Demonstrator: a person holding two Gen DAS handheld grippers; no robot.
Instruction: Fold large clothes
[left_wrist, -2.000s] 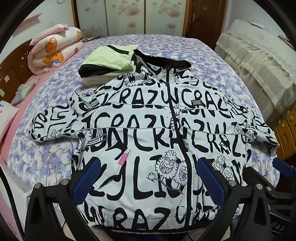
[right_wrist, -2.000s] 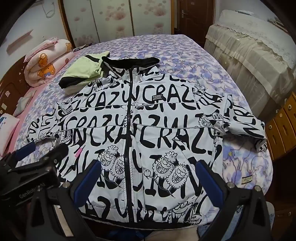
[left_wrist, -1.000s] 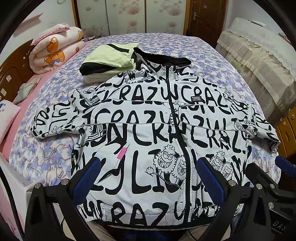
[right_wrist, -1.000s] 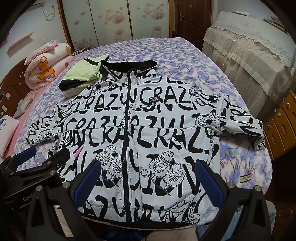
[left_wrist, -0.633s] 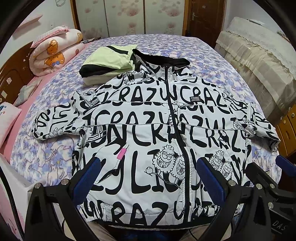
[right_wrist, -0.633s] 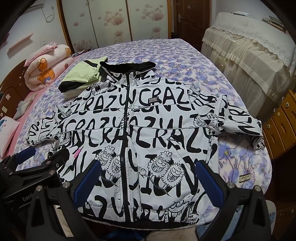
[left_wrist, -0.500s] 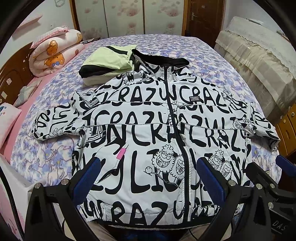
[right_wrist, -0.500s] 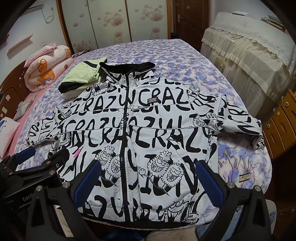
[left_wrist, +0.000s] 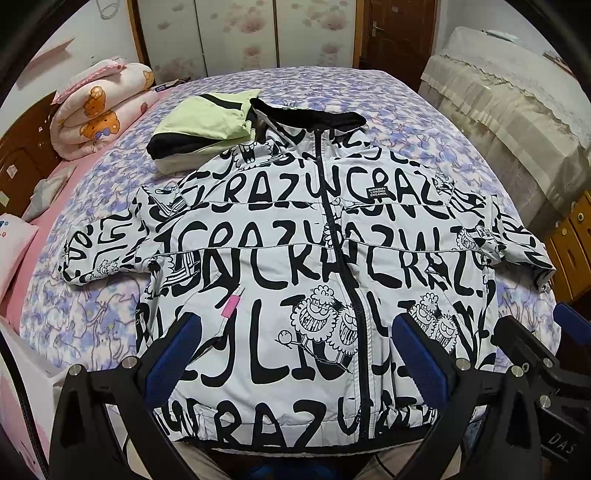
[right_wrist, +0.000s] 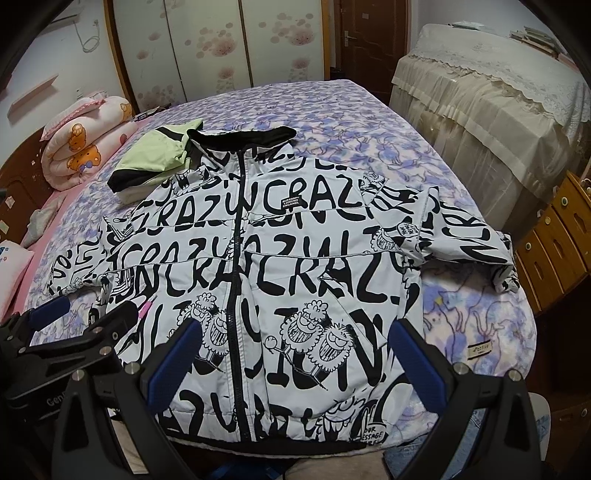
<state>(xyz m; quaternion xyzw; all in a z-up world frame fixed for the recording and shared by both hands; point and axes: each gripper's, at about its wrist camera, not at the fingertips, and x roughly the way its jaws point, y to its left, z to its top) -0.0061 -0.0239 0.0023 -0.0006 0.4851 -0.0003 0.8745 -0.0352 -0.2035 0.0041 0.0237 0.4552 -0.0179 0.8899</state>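
left gripper (left_wrist: 295, 354): jaws wide, holding nothing, lower frame above the hem
jacket (left_wrist: 314, 266): flat on the bed (left_wrist: 369, 88), frame centre; zipped front up, collar toward top, hem at bottom, sleeves out left/right
folded green garment (left_wrist: 201, 123): upper left, touching the collar
right gripper (right_wrist: 291, 354): jaws wide, holding nothing

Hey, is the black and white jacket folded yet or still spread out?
Spread out: the jacket lies flat, zipped, on the bed, both sleeves out sideways.

The bed (left_wrist: 424, 122) is carrying the spread printed jacket (left_wrist: 295, 258), a folded green garment (left_wrist: 199, 125) far left, and what looks like a rolled quilt (left_wrist: 99, 107).
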